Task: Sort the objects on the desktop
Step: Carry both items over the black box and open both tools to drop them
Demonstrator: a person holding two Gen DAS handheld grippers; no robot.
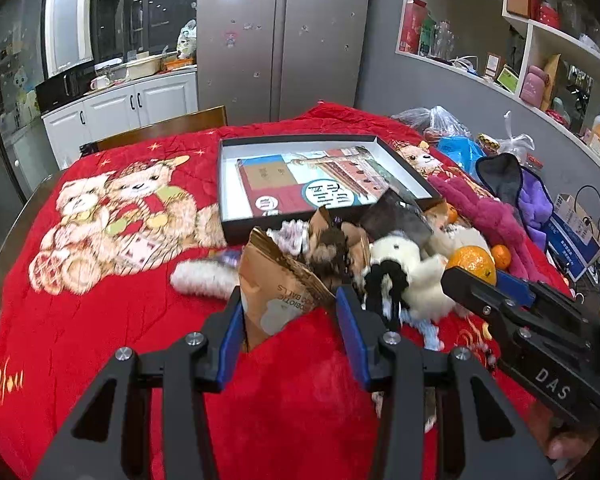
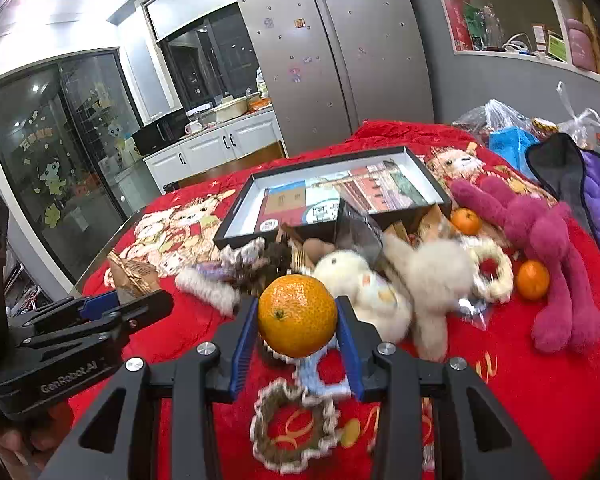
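Right hand-held gripper [image 2: 297, 322] closed on a mandarin orange [image 2: 297, 315], blue pads pressing it from both sides, fruit lifted above the red teddy-bear blanket [image 2: 532, 380] covering the worktop. Under the orange, a light blue knitted ring [image 2: 324, 376] and, nearer, a brown woven ring with pale frilled edge [image 2: 292, 424].

Left hand-held gripper [image 1: 288, 312] set around the lower part of a brown paper snack pouch [image 1: 276, 284], pads touching or very close to its sides; pouch standing tilted, its torn top pointing far. Hard to tell if pressed firmly.

Further on the blanket, a heap of small things: white fluffy plush toy [image 2: 384, 292], second pale plush [image 2: 440, 268] just right of it, white furry roll [image 2: 208, 286] to the left, dark foil packet [image 2: 360, 232] leaning at the near edge of the box. Behind the heap, a shallow black box with white inside [image 1: 228, 184], a printed colourful card lying flat in it.

On the right, a magenta long-limbed plush [image 2: 548, 248], with two small mandarins beside it: one far [image 2: 465, 221], one near [image 2: 532, 279]. Still further right, purple and dark grey cloths [image 2: 596, 196] and plastic bags [image 2: 500, 124].

In the background, a silver two-door fridge [image 2: 340, 48] and white kitchen cabinets [image 2: 220, 142].
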